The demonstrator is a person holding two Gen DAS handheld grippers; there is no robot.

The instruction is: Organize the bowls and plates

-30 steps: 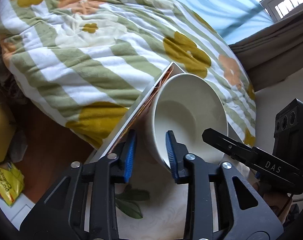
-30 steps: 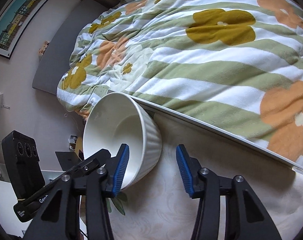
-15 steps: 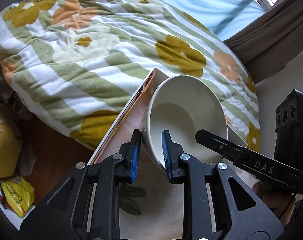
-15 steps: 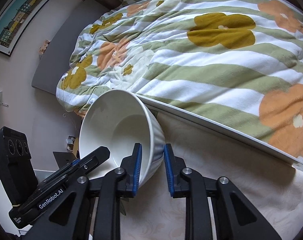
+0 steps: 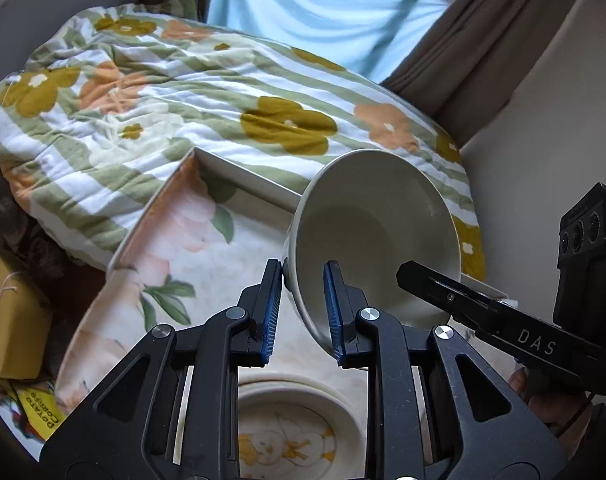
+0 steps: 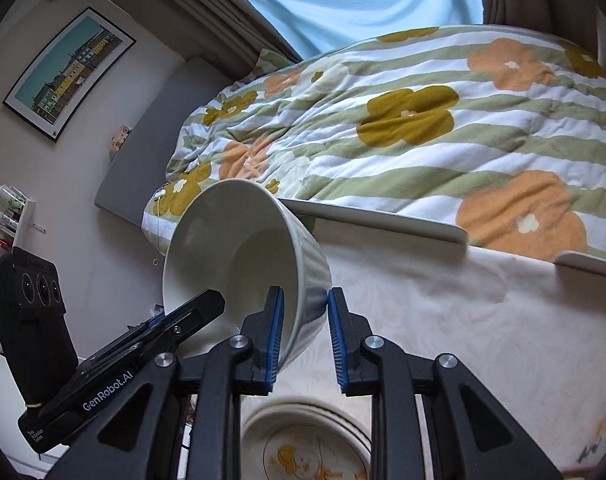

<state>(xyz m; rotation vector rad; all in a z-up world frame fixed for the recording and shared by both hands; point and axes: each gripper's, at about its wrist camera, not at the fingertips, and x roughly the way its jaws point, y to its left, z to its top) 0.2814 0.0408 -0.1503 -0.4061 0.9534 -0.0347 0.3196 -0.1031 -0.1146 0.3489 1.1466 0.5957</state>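
A white ribbed bowl (image 5: pixel 377 236) is held in the air above the floral tray (image 5: pixel 191 256), tilted with its mouth toward the cameras. My left gripper (image 5: pixel 301 306) is shut on its left rim. My right gripper (image 6: pixel 303 330) is shut on the opposite rim of the bowl (image 6: pixel 239 252). A cream plate with a yellow duck picture (image 5: pixel 291 432) lies on the tray below the grippers; it also shows in the right wrist view (image 6: pixel 311 444). Each gripper shows in the other's view.
The tray's raised white rim (image 6: pixel 379 222) runs along a bed with a green-striped flower blanket (image 6: pixel 443 136). A yellow box (image 5: pixel 11 316) and a snack bag (image 5: pixel 39 412) lie on the floor at left. A curtain and window are behind.
Both grippers closed on the bowl's rim and lifted it up off the tray and back toward me; the duck plate has come into view below.
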